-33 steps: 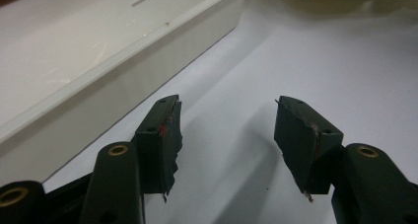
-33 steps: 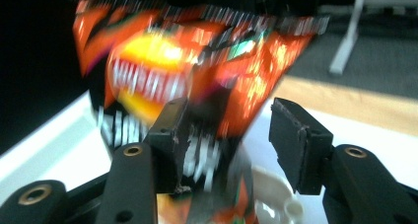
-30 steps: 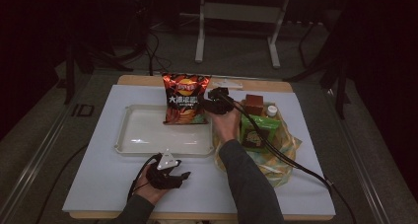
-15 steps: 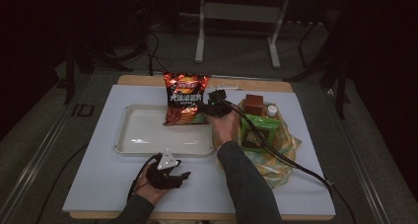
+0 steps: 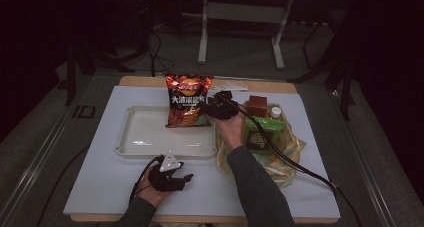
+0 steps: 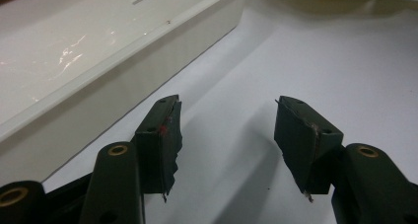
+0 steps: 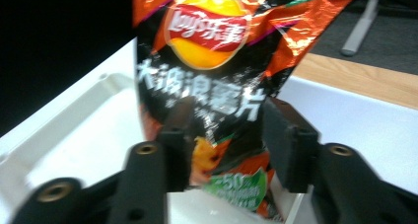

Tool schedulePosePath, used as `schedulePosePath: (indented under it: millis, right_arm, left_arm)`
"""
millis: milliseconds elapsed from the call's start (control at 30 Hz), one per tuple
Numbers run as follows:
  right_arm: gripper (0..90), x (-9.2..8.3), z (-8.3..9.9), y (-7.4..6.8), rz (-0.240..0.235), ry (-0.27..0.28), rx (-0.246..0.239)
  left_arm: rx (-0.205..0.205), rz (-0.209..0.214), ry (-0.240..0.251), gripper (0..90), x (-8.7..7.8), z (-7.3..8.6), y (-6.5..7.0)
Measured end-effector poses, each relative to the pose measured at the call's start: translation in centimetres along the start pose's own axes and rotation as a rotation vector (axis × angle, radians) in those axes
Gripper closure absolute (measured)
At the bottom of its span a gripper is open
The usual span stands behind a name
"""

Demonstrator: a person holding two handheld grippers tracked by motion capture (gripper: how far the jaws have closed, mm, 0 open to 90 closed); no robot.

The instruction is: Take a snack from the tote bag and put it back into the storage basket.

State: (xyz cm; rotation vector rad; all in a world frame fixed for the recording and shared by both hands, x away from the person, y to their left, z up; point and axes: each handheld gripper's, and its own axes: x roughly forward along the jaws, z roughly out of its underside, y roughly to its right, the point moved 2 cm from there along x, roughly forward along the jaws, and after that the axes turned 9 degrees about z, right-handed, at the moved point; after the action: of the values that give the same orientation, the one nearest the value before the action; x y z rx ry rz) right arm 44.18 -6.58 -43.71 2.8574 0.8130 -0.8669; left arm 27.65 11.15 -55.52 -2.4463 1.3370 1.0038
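Note:
A red and black chip bag [image 5: 187, 99] stands upright at the far right end of the white tray [image 5: 131, 137]. My right gripper [image 5: 212, 107] reaches it from the right. In the right gripper view the bag [image 7: 212, 86] fills the gap between the jaws of my right gripper [image 7: 224, 115] and narrows there. Those jaws have just been closing and now press on the bag's lower part. My left gripper [image 5: 182, 179] rests on the white mat in front of the tray. In its own view my left gripper [image 6: 226, 120] stands open over bare mat, beside the tray wall [image 6: 123, 81].
Right of the tray a patterned cloth [image 5: 290, 152] carries a green packet [image 5: 260, 134], a brown box [image 5: 258, 105] and a white-capped bottle [image 5: 276, 112]. The right gripper's cable [image 5: 300, 167] trails across the cloth. The white mat [image 5: 100, 187] lies bare at the front left.
The right gripper's jaws have drawn closer together around the chip bag and the hand has shifted slightly. The left gripper has stayed where it was.

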Motion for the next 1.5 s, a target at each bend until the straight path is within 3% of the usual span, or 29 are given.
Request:
schedulePosePath:
  millis: [100,233,433,700,833,933,1500]
  right_arm:
    - [68.3,-0.9,0.1,-0.4,-0.024,-0.018,-0.049]
    - [70.0,-2.2,0.5,-1.1,-0.050,-0.023,-0.104]
    - [70.9,-4.2,0.7,-1.9,-0.100,-0.024,-0.136]
    - [71.6,-6.7,1.8,-2.4,-0.060,-0.037,-0.238]
    - [72.0,-7.9,2.6,-1.5,-0.056,-0.046,-0.246]
    - [72.8,-8.7,3.3,-0.6,-0.027,-0.067,-0.262]
    - [70.6,-12.6,7.8,3.7,-0.030,-0.111,-0.196]
  left_arm:
    - [0.002,-0.001,-0.004,43.2,0.0,0.0,0.0]
    - [0.003,-0.004,-0.005,43.2,0.0,0.0,0.0]
    - [0.000,-0.003,-0.004,43.2,0.0,0.0,0.0]
    - [-0.002,-0.002,-0.004,43.2,0.0,0.0,0.0]
    - [-0.002,-0.003,-0.005,43.2,0.0,0.0,0.0]
    - [-0.004,-0.001,-0.003,43.2,0.0,0.0,0.0]
    - [-0.017,-0.002,-0.004,45.1,0.0,-0.1,-0.2]
